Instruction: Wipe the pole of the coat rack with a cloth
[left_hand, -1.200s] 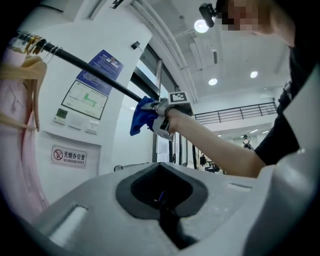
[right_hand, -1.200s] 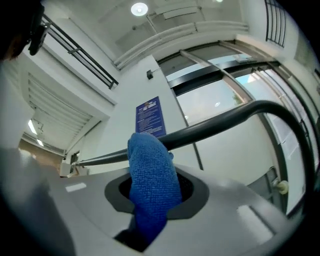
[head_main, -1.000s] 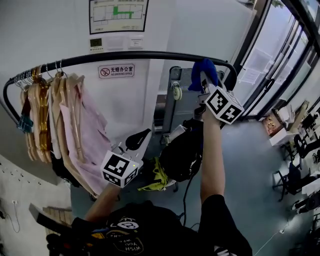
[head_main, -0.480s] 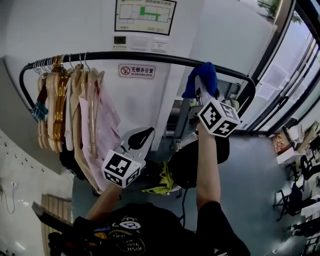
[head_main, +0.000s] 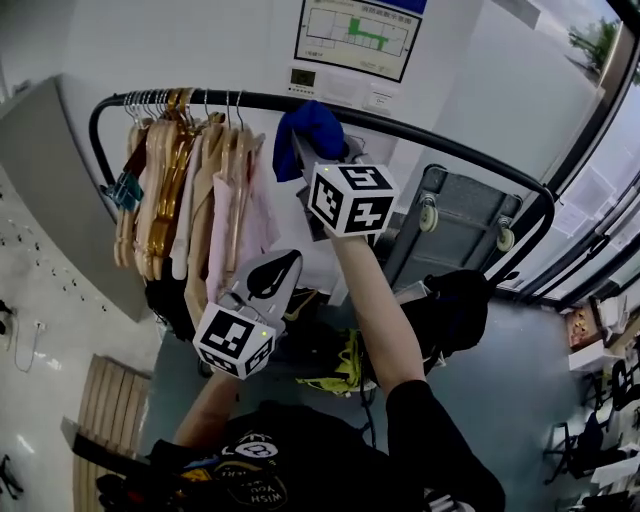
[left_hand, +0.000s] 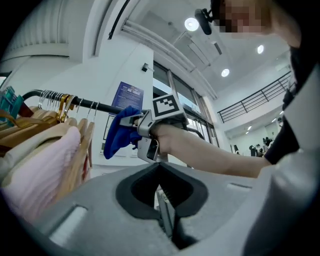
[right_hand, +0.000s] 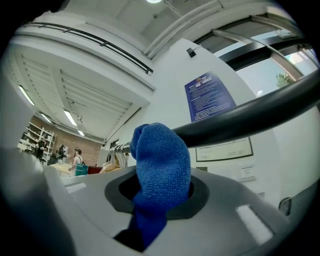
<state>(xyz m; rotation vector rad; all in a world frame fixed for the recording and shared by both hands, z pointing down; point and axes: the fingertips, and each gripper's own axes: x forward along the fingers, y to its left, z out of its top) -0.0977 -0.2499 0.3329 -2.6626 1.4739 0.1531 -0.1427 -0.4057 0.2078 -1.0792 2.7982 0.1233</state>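
The coat rack's black top pole (head_main: 440, 141) runs across the head view, with hangers and pale clothes (head_main: 190, 190) bunched at its left end. My right gripper (head_main: 312, 150) is raised to the pole and shut on a blue cloth (head_main: 312, 130), which is draped against the pole just right of the clothes. In the right gripper view the blue cloth (right_hand: 160, 167) bulges out of the jaws and touches the pole (right_hand: 250, 117). My left gripper (head_main: 272, 280) hangs lower, below the pole, shut with nothing in it. The left gripper view shows the cloth (left_hand: 119, 132) and the pole (left_hand: 85, 104).
A white wall with a framed plan (head_main: 358, 35) and a small sign stands behind the rack. A grey cart (head_main: 460, 225) and a black bag (head_main: 455, 310) sit under the pole's right half. Glass walls run along the right. A wooden slat board (head_main: 105, 425) lies at lower left.
My right gripper has slid the blue cloth along the pole from its right end toward the left, up to the hanging clothes. The left gripper has stayed low.
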